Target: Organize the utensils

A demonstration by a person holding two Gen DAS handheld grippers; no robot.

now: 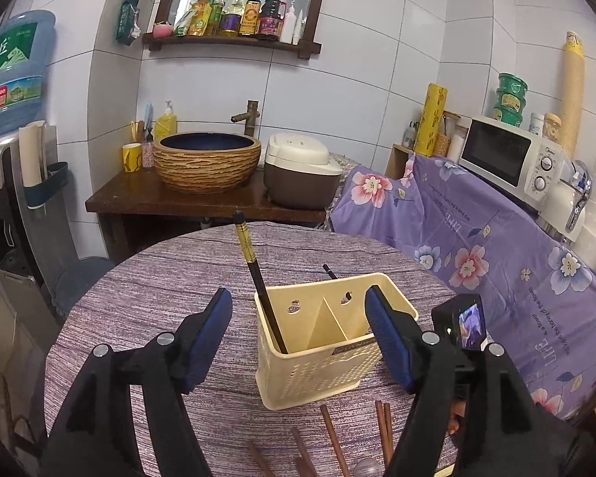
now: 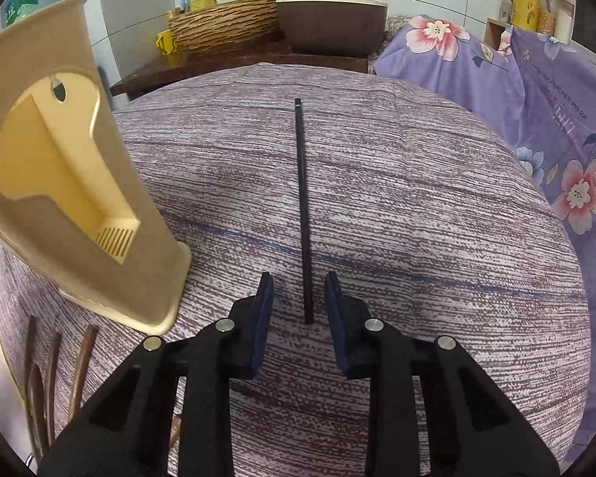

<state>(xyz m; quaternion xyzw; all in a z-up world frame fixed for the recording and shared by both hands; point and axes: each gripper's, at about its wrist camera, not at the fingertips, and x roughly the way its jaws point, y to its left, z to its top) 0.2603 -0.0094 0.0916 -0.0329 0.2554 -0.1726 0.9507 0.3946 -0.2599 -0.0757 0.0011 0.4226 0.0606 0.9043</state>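
One black chopstick [image 2: 302, 206] awaits pickup, low centre.
Right hand-held gripper [image 2: 298, 294] straddles it unclenched, for the holder [image 2: 79, 183]; left hand-held gripper [image 1: 298, 334] released.

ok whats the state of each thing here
holder: upright on table
black chopstick: leaning in holder's left compartment
second black chopstick: flat on table, between right hand-held gripper pads, untouched
brown chopsticks: loose on table
left hand-held gripper: open, empty
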